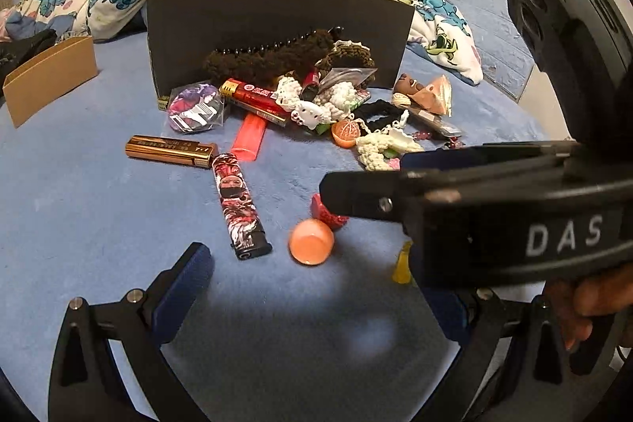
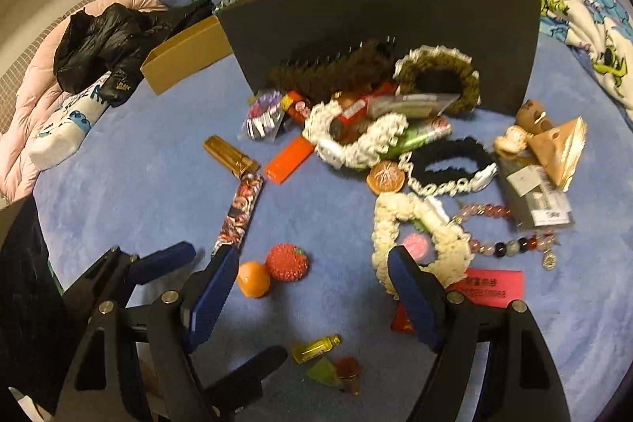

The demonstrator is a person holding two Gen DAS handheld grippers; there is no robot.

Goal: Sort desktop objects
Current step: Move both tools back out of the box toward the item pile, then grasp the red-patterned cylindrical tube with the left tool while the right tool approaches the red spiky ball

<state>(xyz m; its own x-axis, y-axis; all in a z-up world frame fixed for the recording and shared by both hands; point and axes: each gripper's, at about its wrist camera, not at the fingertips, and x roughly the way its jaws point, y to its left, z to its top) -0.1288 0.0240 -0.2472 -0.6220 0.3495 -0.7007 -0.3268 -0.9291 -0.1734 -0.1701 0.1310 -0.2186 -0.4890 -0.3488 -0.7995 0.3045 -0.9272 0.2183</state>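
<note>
Hovering over the blue plush bedspread [image 2: 130, 184], both grippers, left [image 1: 316, 287] and right [image 2: 312, 299], stand spread and empty. The smooth orange ball [image 2: 254, 279] touches the bumpy red strawberry-shaped toy [image 2: 287, 261] near the bedspread's front edge, between the right fingers [image 2: 209, 299].

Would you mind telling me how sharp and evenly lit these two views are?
Left wrist: mostly sharp, strong fisheye bending, a dark shadow on the blue blanket below the orange ball. Right wrist: softer, slight motion blur, warm light, dim corners.
</note>
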